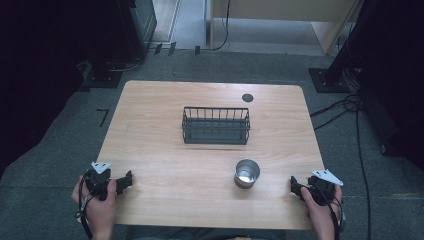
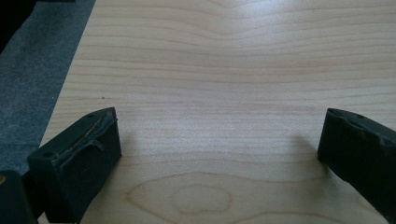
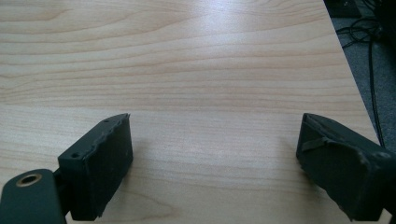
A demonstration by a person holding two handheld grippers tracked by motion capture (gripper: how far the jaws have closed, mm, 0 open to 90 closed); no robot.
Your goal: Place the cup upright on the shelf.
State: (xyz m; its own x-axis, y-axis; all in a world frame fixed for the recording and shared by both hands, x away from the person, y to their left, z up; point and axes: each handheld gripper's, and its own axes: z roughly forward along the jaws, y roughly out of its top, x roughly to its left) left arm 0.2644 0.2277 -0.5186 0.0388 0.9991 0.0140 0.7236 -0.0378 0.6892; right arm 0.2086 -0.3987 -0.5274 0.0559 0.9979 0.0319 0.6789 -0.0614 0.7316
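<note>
1. Pale wooden desk (image 1: 165, 150): steel cup (image 1: 247, 173) stands near the front, wire basket (image 1: 216, 125) behind it.
2. Left gripper (image 1: 131, 179) and right gripper (image 1: 291, 186) rest with jaws wide, empty.
3. Likely best: right gripper approaches the cup level, straddling its wall squarely.

Rack (image 1: 215, 126) sits mid-surface (image 1: 150, 115), toward the far side. Cup (image 1: 246, 173) stands nearer the person, in front of the rack & a bit right, well apart from it. Left gripper (image 1: 125, 180) at near-left edge, right gripper (image 1: 296, 187) at near-right corner, cup between them, closer to right one.
</note>
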